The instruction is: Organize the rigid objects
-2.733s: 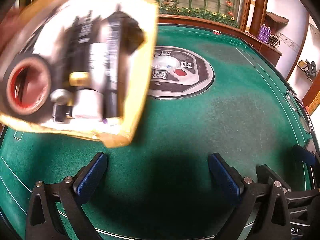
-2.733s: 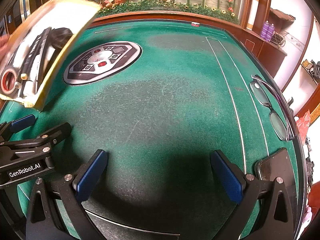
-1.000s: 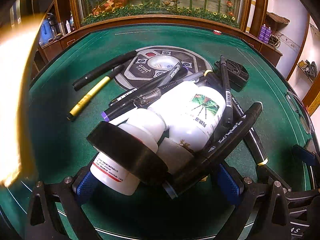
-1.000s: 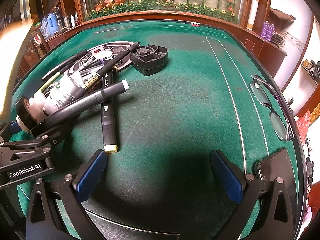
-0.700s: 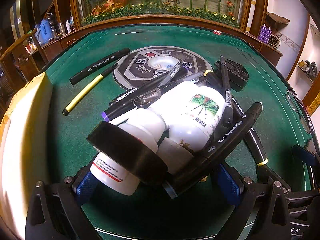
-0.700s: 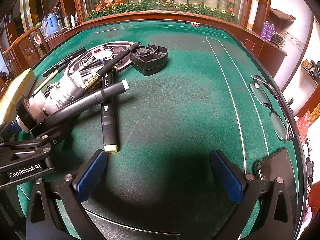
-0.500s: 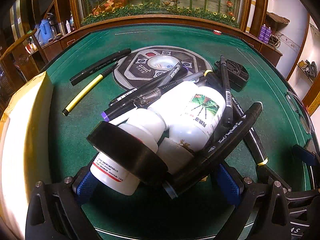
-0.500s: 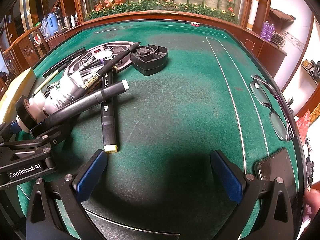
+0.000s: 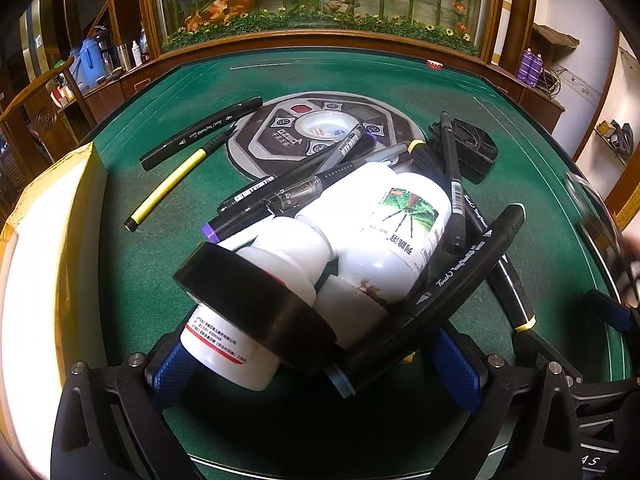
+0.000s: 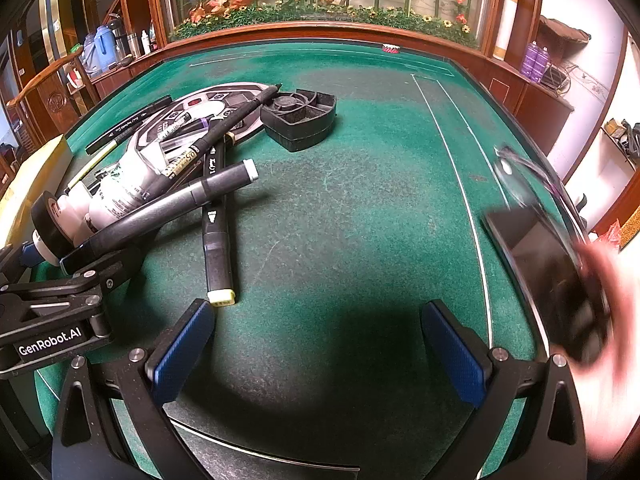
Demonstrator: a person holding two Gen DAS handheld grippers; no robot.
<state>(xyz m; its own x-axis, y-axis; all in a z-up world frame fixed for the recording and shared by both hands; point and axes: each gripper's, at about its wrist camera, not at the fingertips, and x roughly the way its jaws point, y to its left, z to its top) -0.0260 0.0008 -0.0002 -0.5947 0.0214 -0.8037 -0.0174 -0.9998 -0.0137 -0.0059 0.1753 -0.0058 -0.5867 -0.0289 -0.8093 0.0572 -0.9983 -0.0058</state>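
Observation:
A heap of rigid objects lies on the green felt table (image 9: 540, 220): a large white bottle (image 9: 384, 220), a smaller white bottle (image 9: 224, 348), a black tape roll (image 9: 256, 304), a thick black marker (image 9: 452, 280) and several pens. The heap's near end sits between the fingers of my open left gripper (image 9: 314, 368). A yellow pen (image 9: 168, 188) and a black marker (image 9: 200, 134) lie apart at the far left. My right gripper (image 10: 318, 356) stands open over bare felt, right of a yellow-tipped marker (image 10: 216, 240).
A yellow cardboard box (image 9: 40, 260) stands at the left edge. A black compartment holder (image 10: 300, 118) sits beside the round control panel (image 9: 324, 128). At the right rim a blurred hand (image 10: 616, 320) holds a dark phone (image 10: 552, 276), with glasses (image 10: 520, 180) just beyond.
The box that was tipped above the table has emptied its contents and now rests at the left. A hand has come in at the right and lifted the phone.

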